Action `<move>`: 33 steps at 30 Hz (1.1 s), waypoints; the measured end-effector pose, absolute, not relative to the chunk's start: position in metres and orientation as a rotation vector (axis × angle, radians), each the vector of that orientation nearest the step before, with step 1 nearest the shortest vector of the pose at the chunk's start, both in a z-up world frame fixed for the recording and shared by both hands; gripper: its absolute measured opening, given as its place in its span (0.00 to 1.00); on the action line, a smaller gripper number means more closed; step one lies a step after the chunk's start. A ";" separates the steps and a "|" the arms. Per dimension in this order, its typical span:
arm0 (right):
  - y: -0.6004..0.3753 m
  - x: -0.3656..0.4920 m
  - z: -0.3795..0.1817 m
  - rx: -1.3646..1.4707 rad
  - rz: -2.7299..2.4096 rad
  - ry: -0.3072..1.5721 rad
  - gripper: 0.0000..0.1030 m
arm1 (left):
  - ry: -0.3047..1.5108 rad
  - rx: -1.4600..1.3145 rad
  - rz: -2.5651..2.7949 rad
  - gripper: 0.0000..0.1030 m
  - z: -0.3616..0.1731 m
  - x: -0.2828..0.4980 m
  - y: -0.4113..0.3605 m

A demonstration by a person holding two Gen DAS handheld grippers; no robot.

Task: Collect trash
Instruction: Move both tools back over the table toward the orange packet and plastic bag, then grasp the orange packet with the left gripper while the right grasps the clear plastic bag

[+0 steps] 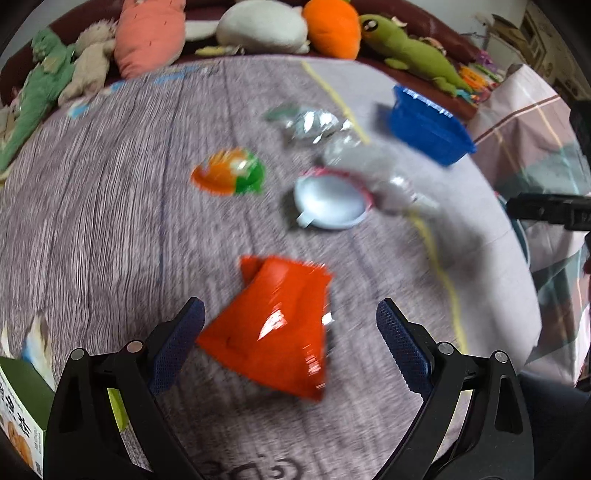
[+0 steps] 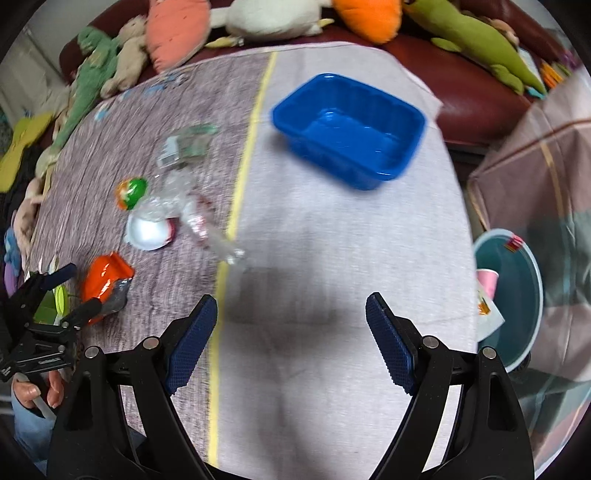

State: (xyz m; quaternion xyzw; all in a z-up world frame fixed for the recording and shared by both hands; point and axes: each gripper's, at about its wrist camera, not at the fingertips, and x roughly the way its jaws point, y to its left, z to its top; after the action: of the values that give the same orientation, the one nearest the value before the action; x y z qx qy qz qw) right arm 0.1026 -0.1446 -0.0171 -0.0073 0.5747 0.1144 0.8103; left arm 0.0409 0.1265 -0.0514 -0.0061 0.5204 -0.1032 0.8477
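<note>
An orange-red snack bag (image 1: 273, 325) lies on the grey cloth, straight ahead of my left gripper (image 1: 291, 308), whose jaws stand open on either side of it without pressing it. Beyond it are a white round lid (image 1: 328, 203), an orange-and-green wrapper (image 1: 231, 173), silver foil pieces (image 1: 314, 123) and crumpled clear plastic (image 1: 373, 166). My right gripper (image 2: 291, 321) hangs open over bare cloth with nothing between its fingers. A blue plastic tray (image 2: 351, 129) stands empty farther back. In the right wrist view my left gripper (image 2: 74, 291) is at the left edge, by the snack bag (image 2: 107, 280).
A teal bin (image 2: 517, 343) holding a pink cup and scraps stands off the table's right edge. Plush toys (image 1: 258, 26) line the dark red sofa behind. A green carton (image 1: 22, 417) sits near the left front. A yellow stripe (image 2: 232, 221) runs down the cloth.
</note>
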 end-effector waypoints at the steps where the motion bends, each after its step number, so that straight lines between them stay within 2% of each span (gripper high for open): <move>1: -0.140 0.102 -0.018 -0.025 0.250 1.232 0.77 | 1.108 -0.011 -0.215 0.91 -0.056 0.040 0.130; 4: -0.127 0.105 -0.021 -0.046 0.264 1.242 0.77 | 1.117 -0.017 -0.217 0.90 -0.067 0.041 0.138; 5: -0.122 0.106 -0.023 -0.056 0.267 1.245 0.77 | 1.114 -0.020 -0.217 0.86 -0.070 0.041 0.139; 6: -0.119 0.107 -0.024 -0.060 0.268 1.248 0.77 | 1.109 -0.022 -0.214 0.69 -0.071 0.041 0.140; 9: -0.112 0.114 -0.028 -0.063 0.280 1.255 0.77 | 1.095 -0.038 -0.212 0.64 -0.071 0.042 0.143; 28: -0.063 0.169 -0.071 -0.010 0.383 1.257 0.76 | 1.057 -0.181 -0.196 0.63 -0.057 0.060 0.159; 29: -0.062 0.170 -0.072 -0.011 0.386 1.256 0.74 | 1.054 -0.195 -0.193 0.63 -0.056 0.062 0.160; 33: -0.059 0.175 -0.082 0.007 0.418 1.273 0.52 | 1.052 -0.222 -0.186 0.63 -0.055 0.066 0.162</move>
State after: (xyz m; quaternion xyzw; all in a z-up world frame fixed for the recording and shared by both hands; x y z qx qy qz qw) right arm 0.1749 -0.0587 -0.0819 0.0032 0.5899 0.1936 0.7839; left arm 0.0657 0.1620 -0.0552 -0.1055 0.5004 -0.0886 0.8548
